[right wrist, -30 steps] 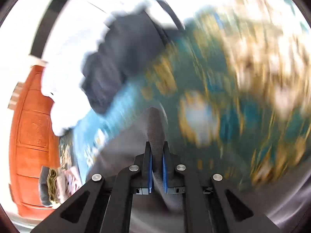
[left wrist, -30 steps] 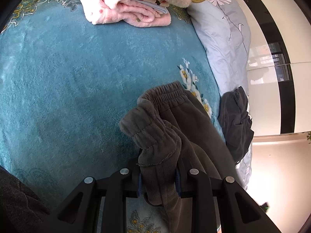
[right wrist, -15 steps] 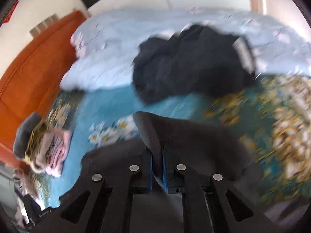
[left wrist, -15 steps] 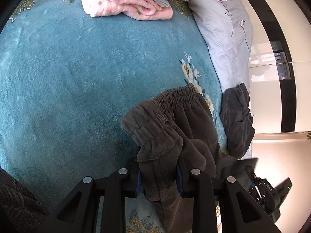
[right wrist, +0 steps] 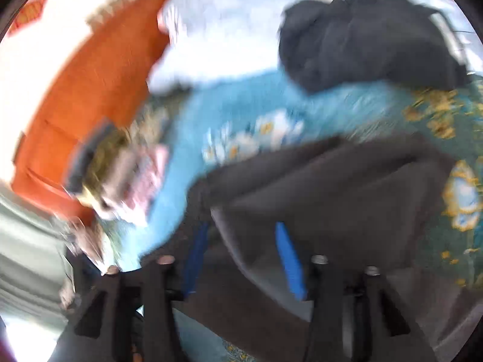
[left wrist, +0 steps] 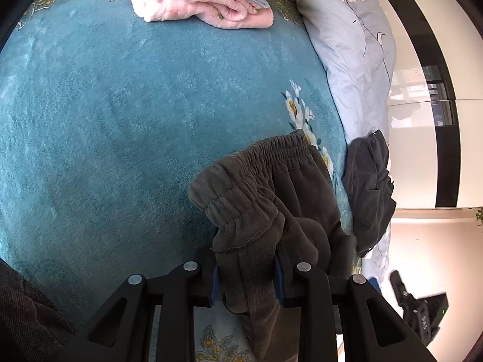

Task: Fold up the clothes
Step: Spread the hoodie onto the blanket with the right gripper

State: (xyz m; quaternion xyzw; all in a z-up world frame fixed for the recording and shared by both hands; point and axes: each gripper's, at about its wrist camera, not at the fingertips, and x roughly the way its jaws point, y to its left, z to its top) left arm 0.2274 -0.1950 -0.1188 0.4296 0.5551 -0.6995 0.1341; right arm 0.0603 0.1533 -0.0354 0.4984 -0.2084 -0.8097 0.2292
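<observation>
Grey sweatpants (left wrist: 271, 199) lie bunched on the teal blanket (left wrist: 120, 120), their elastic waistband facing away from me. My left gripper (left wrist: 246, 274) is shut on a thick fold of the sweatpants near the waistband. In the blurred right wrist view the sweatpants (right wrist: 332, 187) spread across the lower middle. My right gripper (right wrist: 241, 259) stands open, its blue pads wide apart, with the cloth lying between and over them.
A stack of folded clothes topped by a pink towel (left wrist: 205, 9) sits at the far edge. A crumpled dark garment (left wrist: 368, 193) lies on the pale blue duvet (left wrist: 356, 60) to the right; it also shows in the right wrist view (right wrist: 362, 33). An orange headboard (right wrist: 81, 90) stands at the left.
My right gripper has opened and let go of the sweatpants while swinging fast; it was shut on them before. My left gripper has kept its hold and shifted slightly.
</observation>
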